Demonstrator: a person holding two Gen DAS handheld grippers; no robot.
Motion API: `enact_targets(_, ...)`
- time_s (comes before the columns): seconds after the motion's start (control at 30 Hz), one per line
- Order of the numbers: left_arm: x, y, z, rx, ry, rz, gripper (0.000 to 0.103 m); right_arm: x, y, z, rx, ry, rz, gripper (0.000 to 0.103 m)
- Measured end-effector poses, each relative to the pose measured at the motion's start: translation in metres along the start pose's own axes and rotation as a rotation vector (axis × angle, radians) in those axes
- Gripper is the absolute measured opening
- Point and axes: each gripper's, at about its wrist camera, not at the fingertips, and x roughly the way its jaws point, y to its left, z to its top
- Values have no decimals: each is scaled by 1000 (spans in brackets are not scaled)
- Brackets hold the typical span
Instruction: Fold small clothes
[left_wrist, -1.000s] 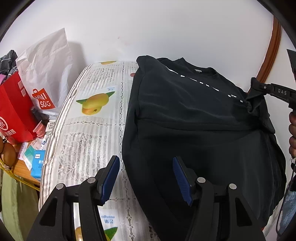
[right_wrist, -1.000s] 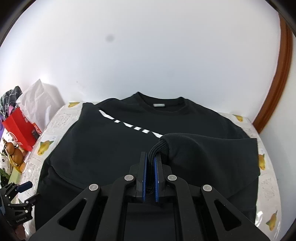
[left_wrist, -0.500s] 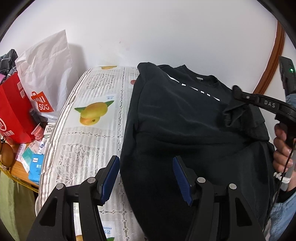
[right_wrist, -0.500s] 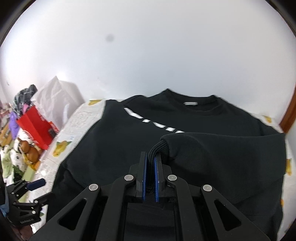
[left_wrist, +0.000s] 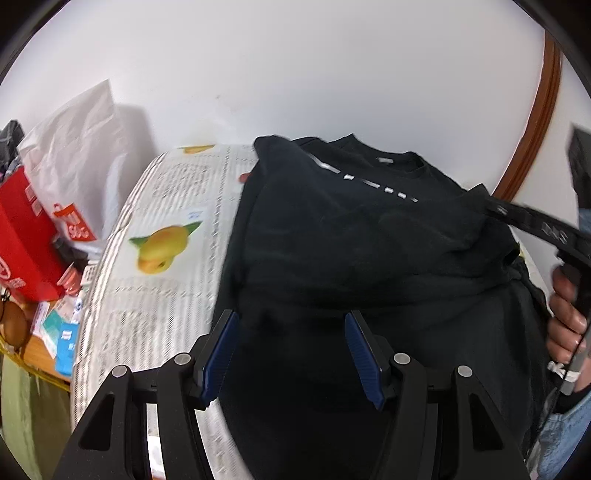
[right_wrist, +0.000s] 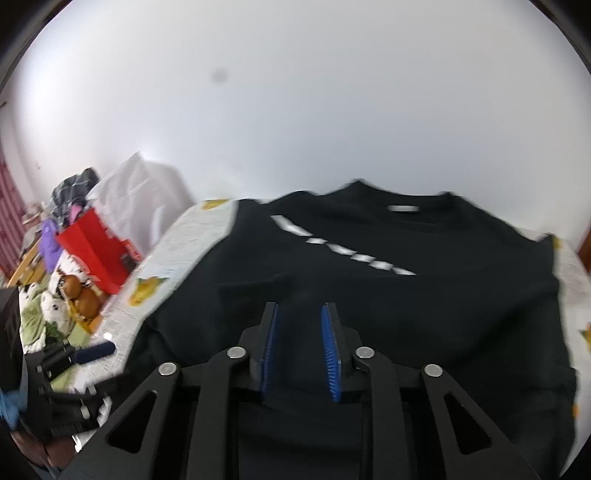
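Since half a second ago the right gripper (right_wrist: 299, 345) has let go of the sleeve cuff it was pinching and its jaws now stand apart with nothing between the blue pads (right_wrist: 330, 350); the sleeve now lies folded across the chest of the sweatshirt (right_wrist: 369, 295); both views are blurred by motion; the sweatshirt, black with a broken white stripe (right_wrist: 340, 251) running slantwise below the collar, lies flat on the table (left_wrist: 155, 295), collar toward the wall, covering the right part of the fruit-print cloth; in the left wrist view the sweatshirt (left_wrist: 351, 251) fills the centre and right, its left edge lying along the striped cloth beside a printed mango (left_wrist: 162, 245); the left gripper (left_wrist: 291, 350) hovers over the near left part of the garment, jaws wide, gripping nothing, its left pad (left_wrist: 221, 350) above the sweatshirt's edge; the right gripper (left_wrist: 491, 212) reaches in from the right over the garment's right shoulder, with the person's hand (left_wrist: 567, 321) on its handle; left of the table stand a white bag (left_wrist: 81, 166) and a red bag (left_wrist: 26, 236); small boxes (left_wrist: 62, 332) lie below them; in the right wrist view the left gripper (right_wrist: 94, 349) shows low at the left, off the garment.
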Motion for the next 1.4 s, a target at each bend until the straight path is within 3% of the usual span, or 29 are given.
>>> enact_targets(0.3, 43, -37, 31, 6, 24, -73, 57, -64, -129, -46, 42, 20, -351, 28)
enact_targets(0.4, 62, -45, 35, 6, 46, -88, 56, -64, -160, -63, 70, 71, -398, 28)
enact_targets(0.47, 72, -48, 36, -2, 67, -95, 54, -60, -177, -74, 95, 100, -412, 28)
enact_targets(0.53, 80, -50, 34, -12, 85, -108, 42, -53, -187, -83, 110, 115, -413, 28)
enact_targets(0.77, 95, -63, 31, 2, 89, -79, 37, -32, -195, -90, 131, 132, -402, 28)
enact_targets(0.83, 94, -65, 32, 6, 83, -61, 18, -28, -196, -91, 135, 133, -404, 29)
enact_targets(0.87, 91, -68, 33, 28, 62, -2, 10, -26, -195, -91, 138, 137, -404, 29)
enact_targets(0.97, 73, -68, 38, 63, 9, -5, 9, -22, -195, -91, 143, 151, -412, 29)
enact_targets(1.1, 36, -50, 51, 21, -85, -38, 9, -39, -191, -81, 141, 109, -406, 29)
enact_targets(1.2, 9, -30, 60, 9, -155, 22, 9, -51, -191, -70, 138, 65, -392, 36)
enact_targets(1.4, 21, -3, 44, -28, -56, 9, 9, -44, -199, -51, 151, 35, -405, 41)
